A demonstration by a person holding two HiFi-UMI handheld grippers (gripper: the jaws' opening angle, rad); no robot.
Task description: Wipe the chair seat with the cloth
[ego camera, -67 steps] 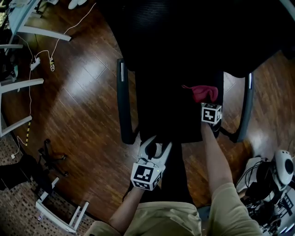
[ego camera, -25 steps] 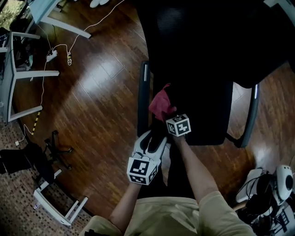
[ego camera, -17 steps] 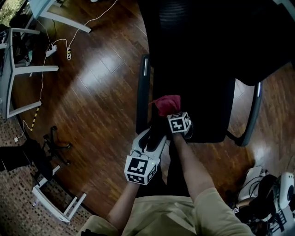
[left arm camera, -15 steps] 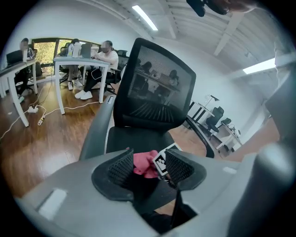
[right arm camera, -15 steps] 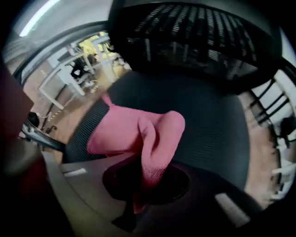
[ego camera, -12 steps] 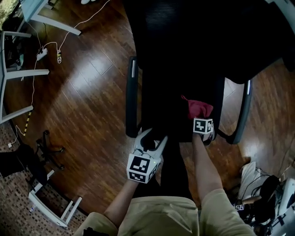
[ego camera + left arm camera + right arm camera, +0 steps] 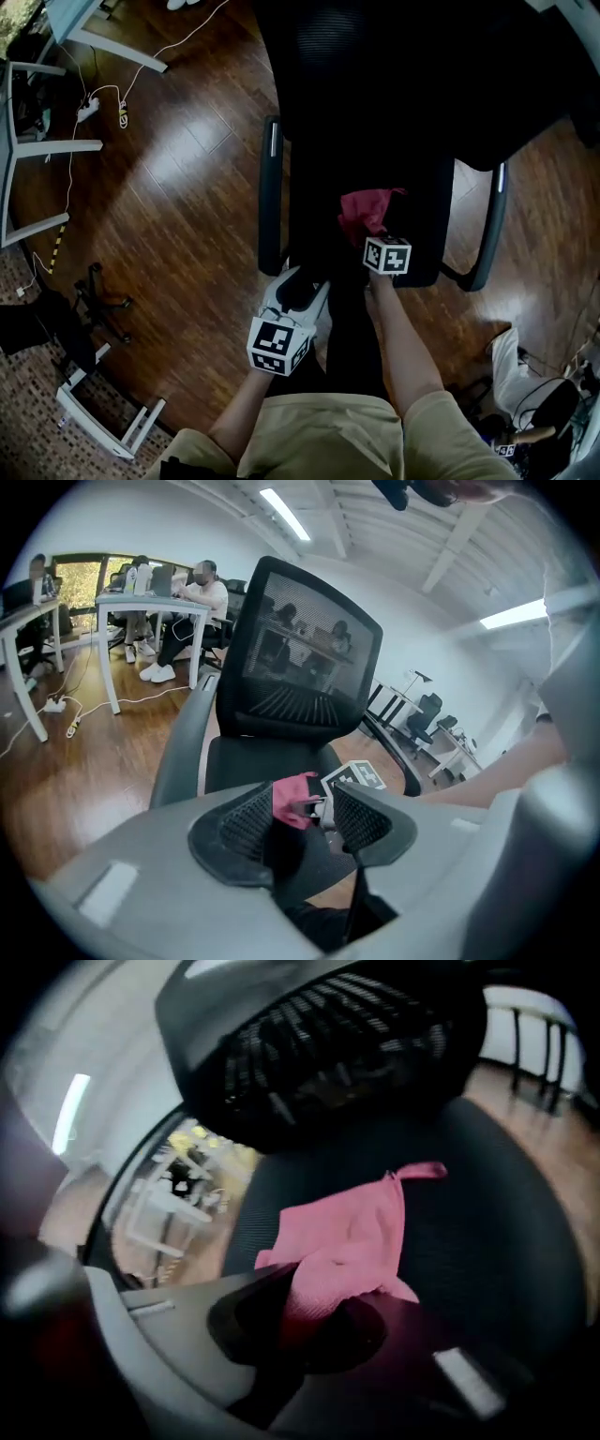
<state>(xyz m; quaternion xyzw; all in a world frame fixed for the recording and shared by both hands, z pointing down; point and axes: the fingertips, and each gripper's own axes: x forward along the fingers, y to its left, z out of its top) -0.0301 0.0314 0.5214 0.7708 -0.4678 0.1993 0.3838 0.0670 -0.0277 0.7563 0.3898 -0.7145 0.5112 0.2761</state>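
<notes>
The right gripper (image 7: 373, 234) is clamped on the pink cloth (image 7: 364, 208). A bunch of the cloth sits squeezed between its jaws, and the rest spreads out flat on the black seat (image 7: 319, 206) past the tips. The cloth lies near the middle of the seat, a bit toward the near edge.

The left gripper (image 7: 298, 281) is at the near left corner of the seat. Its jaws are part way apart and have just been closing. The near edge of the seat is between them, but the pads do not squeeze it yet.

There is bare seat to the left of the cloth, to the right of it, and far past it. A long armrest (image 7: 270, 197) runs along the left side of the seat and another armrest (image 7: 492, 220) runs along the right side. The big mesh back (image 7: 375, 66) stands at the far side. The two grippers are near each other at the near edge.

Around the chair is a shiny wood floor (image 7: 178, 187). Far to the left are white table legs (image 7: 56, 147) and a white cable (image 7: 103, 103) on the floor, well apart from the chair
</notes>
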